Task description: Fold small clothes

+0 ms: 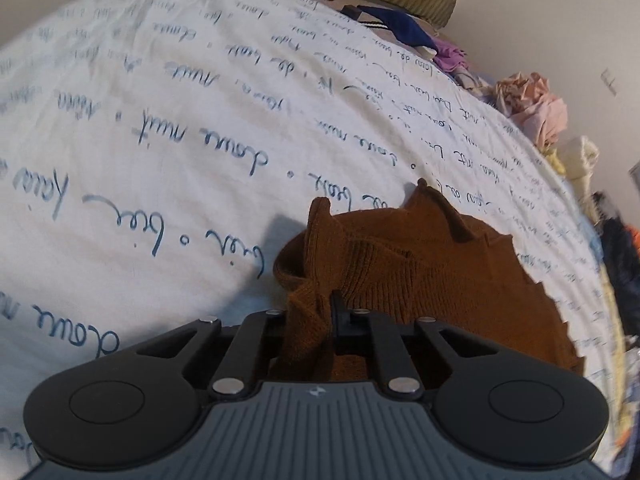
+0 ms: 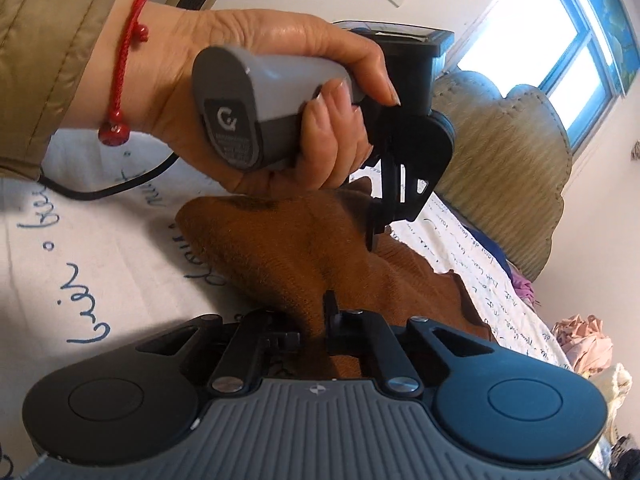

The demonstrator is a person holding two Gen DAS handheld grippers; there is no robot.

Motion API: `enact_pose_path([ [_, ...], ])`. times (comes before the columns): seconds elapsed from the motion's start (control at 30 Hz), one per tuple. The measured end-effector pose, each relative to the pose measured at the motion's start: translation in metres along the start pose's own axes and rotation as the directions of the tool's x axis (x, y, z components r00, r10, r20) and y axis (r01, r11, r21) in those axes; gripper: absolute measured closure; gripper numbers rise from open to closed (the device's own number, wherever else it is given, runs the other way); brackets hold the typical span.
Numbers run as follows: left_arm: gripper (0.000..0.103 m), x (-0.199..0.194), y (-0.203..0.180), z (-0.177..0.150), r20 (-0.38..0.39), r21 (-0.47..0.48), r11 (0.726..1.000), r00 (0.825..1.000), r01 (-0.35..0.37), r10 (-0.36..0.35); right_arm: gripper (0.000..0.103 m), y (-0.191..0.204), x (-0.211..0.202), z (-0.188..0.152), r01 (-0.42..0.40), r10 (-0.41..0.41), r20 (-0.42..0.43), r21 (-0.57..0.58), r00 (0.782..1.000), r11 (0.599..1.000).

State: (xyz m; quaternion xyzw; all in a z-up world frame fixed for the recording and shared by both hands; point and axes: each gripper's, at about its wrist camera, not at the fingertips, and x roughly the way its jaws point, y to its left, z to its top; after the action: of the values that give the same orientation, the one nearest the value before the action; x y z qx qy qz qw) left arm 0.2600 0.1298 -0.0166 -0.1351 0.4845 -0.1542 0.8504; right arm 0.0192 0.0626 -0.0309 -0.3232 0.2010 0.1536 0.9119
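Observation:
A small brown knitted garment (image 1: 420, 264) lies on a white bedsheet (image 1: 160, 140) printed with blue handwriting. In the left wrist view my left gripper (image 1: 316, 312) is shut on a bunched, ribbed edge of the knit, which rises between the fingers. In the right wrist view my right gripper (image 2: 316, 320) is shut on another edge of the same brown garment (image 2: 272, 248). Ahead of it a hand (image 2: 280, 92) holds the left gripper (image 2: 378, 236), tilted down with its tips in the knit.
A pile of loose clothes runs along the bed's far edge: blue (image 1: 400, 28), purple (image 1: 452, 56), pink (image 1: 532, 104) and pale yellow (image 1: 580, 160). A beige quilted headboard (image 2: 512, 160) and a window (image 2: 560, 48) stand behind. A black cable (image 2: 100, 188) trails over the sheet.

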Motion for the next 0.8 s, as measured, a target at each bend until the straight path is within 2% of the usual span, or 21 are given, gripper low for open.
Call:
enact_pose_path([
  [0.3,0.093,-0.026,-0.037,0.008,0.053,0.048,0.996,0.996,-0.076,0.074,0.095,-0.043,-0.028,-0.007,-0.019,0.009,0.058,0.174,0.998,0.985],
  [0.8,0.093,-0.039,-0.108,0.009,0.117,0.108,0.983,0.983,-0.151,0.138,0.095,-0.106,-0.064,-0.050,-0.026,-0.014,0.100,0.393,0.995,0.919],
])
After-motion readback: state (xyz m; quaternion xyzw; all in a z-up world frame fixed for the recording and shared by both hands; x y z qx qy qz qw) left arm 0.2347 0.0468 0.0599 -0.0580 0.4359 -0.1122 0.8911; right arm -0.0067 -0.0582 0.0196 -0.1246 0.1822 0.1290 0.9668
